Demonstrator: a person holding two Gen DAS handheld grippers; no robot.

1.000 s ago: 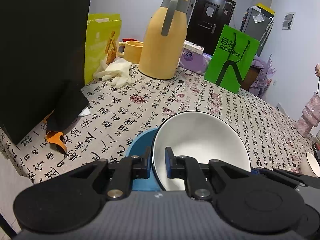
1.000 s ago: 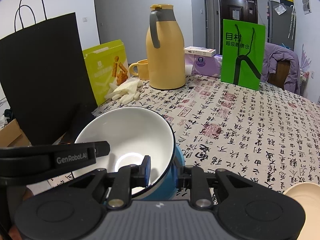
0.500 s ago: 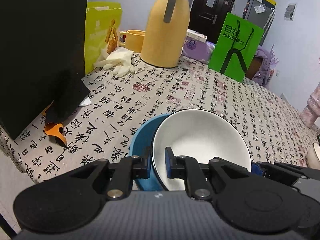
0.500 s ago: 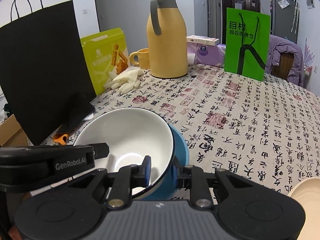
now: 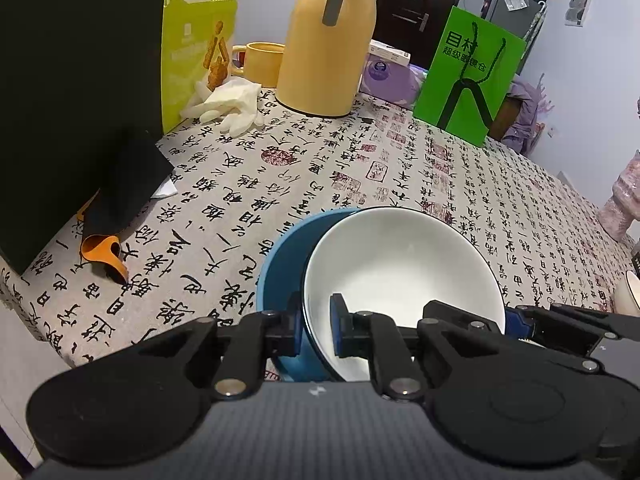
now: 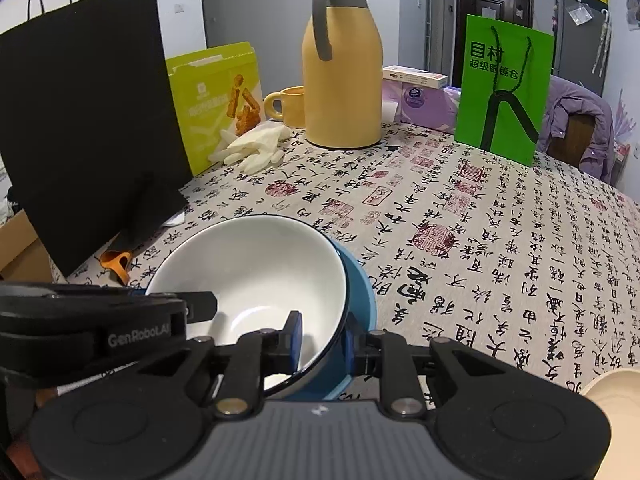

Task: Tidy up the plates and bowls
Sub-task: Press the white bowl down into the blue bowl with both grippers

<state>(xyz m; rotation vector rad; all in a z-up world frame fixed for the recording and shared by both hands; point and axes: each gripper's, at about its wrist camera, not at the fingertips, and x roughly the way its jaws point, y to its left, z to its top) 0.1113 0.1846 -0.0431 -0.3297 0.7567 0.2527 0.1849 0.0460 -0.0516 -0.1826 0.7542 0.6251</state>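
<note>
Left wrist view shows my left gripper (image 5: 314, 330) pinching the near rim of the white bowl (image 5: 400, 264), which sits tilted inside the blue bowl (image 5: 280, 276) near the table's (image 5: 360, 176) near-left corner. My right gripper (image 6: 320, 340) clamps the same white rim from the other side, one pad inside the bowl and one between the two bowls.

I judge the step in hand to be nesting the white bowl into the blue one. Next I would need to level it until it seats squarely, then let go with both tools without tipping the stack.

"GenRobot.AI" is printed on the side of my left tool as seen in the right wrist view. The green paper bag (image 6: 504, 92) at the far edge carries the big characters 目村 above a smaller line of Chinese. Calligraphy covers the tablecloth.
</note>
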